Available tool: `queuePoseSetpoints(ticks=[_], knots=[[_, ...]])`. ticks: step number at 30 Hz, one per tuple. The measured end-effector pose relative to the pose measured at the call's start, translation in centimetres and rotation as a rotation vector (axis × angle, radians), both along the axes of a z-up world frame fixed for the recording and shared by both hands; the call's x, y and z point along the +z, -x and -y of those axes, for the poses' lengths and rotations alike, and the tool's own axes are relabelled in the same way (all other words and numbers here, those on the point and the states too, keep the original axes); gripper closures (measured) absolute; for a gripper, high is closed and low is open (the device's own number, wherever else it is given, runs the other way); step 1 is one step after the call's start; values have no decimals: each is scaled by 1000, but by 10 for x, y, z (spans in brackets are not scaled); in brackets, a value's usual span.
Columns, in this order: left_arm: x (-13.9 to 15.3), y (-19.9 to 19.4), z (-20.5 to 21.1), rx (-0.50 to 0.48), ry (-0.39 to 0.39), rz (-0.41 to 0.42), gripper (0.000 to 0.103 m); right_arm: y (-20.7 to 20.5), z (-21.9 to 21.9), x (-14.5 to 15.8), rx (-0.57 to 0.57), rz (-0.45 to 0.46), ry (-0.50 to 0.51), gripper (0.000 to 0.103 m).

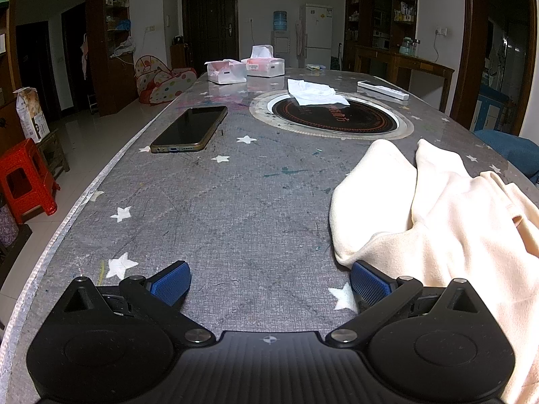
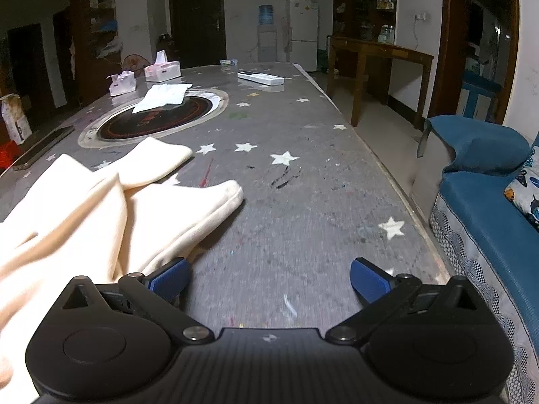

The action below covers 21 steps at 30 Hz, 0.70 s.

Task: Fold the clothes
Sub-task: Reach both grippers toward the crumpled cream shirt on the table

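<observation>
- Judged as the opening step: the cream garment point(image 1: 438, 222) lies crumpled on the desk point(image 1: 235, 208) at 3 o'clock of the left gripper point(image 1: 269, 281) and 9 o'clock of the right gripper point(image 2: 269, 279) — not yet gripped.
- Both sets of fingers are spread, holding nothing.
- Next likely calls for pinching an edge and spreading it flat.
- Two tissue boxes point(image 1: 246, 67) at 12 o'clock — tissue sticks out of the farther one.

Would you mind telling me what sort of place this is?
Most likely a home's dining and living room: a large table with a built-in hotpot burner, a fridge beside a water dispenser, and a sofa.
</observation>
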State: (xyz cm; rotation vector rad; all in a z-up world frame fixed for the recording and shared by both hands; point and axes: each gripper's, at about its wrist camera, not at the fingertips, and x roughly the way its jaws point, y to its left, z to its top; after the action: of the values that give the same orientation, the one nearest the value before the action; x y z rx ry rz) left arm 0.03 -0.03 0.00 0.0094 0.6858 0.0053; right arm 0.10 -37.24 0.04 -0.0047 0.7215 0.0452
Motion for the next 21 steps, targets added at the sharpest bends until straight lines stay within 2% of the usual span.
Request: queuePoseSetpoints(ticks=[7,13,21], knots=[[0,-1,2,18,-1,-11,0,18,-1,2,-2,21,-13,0],[3,8,7,35,2,-27,0,41,8,17,39,51,-16,0],[20,22,14,35,31,-11,0,66,4,28,63,108,-33,0]])
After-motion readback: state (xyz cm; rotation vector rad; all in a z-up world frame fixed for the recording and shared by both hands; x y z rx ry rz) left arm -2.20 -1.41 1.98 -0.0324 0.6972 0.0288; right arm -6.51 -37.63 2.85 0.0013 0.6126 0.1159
